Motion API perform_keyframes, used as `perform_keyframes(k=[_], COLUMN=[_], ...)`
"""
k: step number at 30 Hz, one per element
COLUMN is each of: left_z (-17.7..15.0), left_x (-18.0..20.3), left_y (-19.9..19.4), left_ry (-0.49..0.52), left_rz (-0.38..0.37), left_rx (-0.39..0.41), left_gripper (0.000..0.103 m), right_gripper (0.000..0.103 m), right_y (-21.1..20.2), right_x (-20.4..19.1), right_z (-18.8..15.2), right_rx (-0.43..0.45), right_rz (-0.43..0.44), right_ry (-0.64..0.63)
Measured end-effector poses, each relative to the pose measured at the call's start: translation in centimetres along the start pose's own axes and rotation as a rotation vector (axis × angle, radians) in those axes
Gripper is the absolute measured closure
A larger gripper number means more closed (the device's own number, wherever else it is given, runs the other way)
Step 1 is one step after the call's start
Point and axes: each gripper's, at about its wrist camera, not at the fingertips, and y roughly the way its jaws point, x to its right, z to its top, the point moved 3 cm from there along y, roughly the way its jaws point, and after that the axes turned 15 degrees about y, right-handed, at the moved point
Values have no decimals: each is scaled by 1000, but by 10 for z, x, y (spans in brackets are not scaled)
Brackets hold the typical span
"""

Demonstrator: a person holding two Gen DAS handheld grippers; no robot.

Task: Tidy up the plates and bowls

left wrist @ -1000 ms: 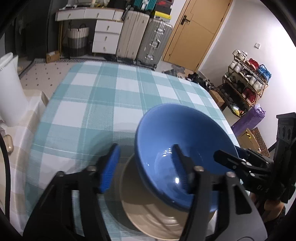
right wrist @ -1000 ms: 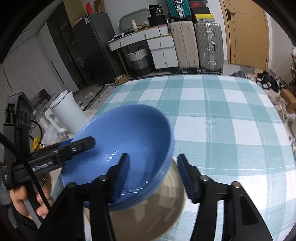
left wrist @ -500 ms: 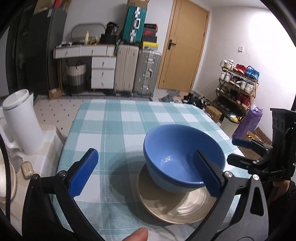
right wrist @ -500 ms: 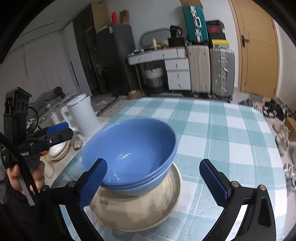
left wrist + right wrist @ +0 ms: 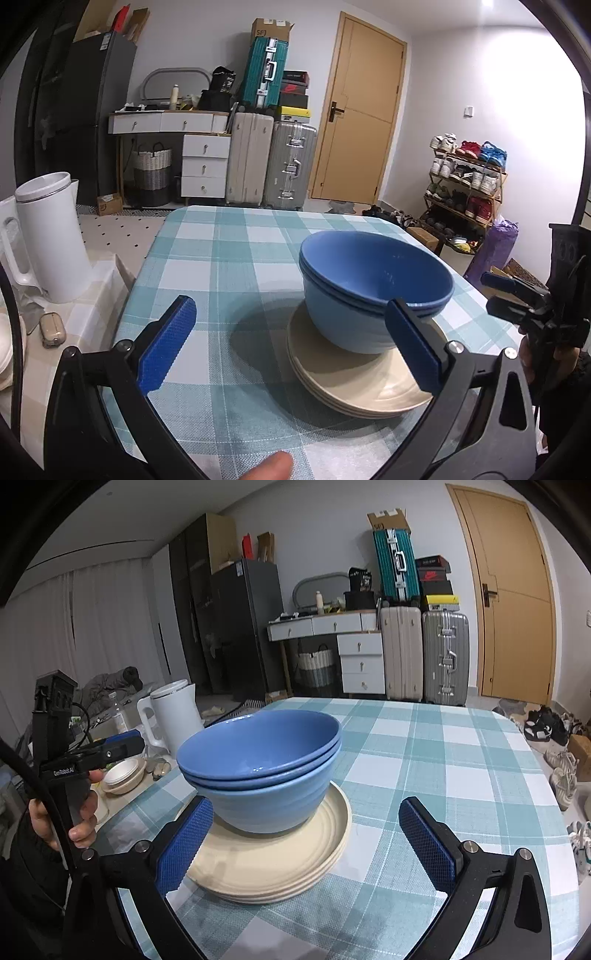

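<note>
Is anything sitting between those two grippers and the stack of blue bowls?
Nothing visible. Only bare checked tablecloth lies between the open left gripper, the open right gripper and the blue bowls on the beige plates.

Blue bowls (image 5: 373,280) nested on plates (image 5: 354,384).

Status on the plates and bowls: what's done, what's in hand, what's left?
Done: blue bowls nested, sitting on the stacked beige plates on the table. In hand: nothing; the left hand-held gripper and the right hand-held gripper have just opened and grip nothing. Left: no other loose dishes visible on the table.
</note>
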Motion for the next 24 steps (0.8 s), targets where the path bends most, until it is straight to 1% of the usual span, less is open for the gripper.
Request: perform_keyframes(k=[4, 6, 10, 12, 15, 17, 20, 24], left_z=[-19, -25, -39, -41, -41, -44, -44, -41], left_x=[7, 10, 14, 13, 11, 11, 10, 12], left_y=[9, 18, 26, 28, 26, 26, 26, 26], left_ry=[31, 46, 55, 54, 55, 47, 48, 71], left_rz=[-26, -22, -50, -68, -63, -78, -77, -71], left_rx=[-17, -22, 1, 5, 31, 42, 41, 35], left_gripper=[1, 1, 1, 1, 1, 1, 1, 1], right_gripper=[1, 1, 1, 1, 1, 1, 1, 1], right_y=[-2, -2, -2, -4, -5, -4, -1, -4], right_x=[3, 4, 5, 5, 4, 4, 6, 8], right_z=[-9, -13, -22, -25, -28, -30, -33, -32], right_rx=[16, 18, 21, 37, 43, 44, 43, 53], right_rz=[7, 3, 18, 20, 41, 41, 32, 47], right_ry=[-8, -16, -27, -39, -43, -53, -67, -57])
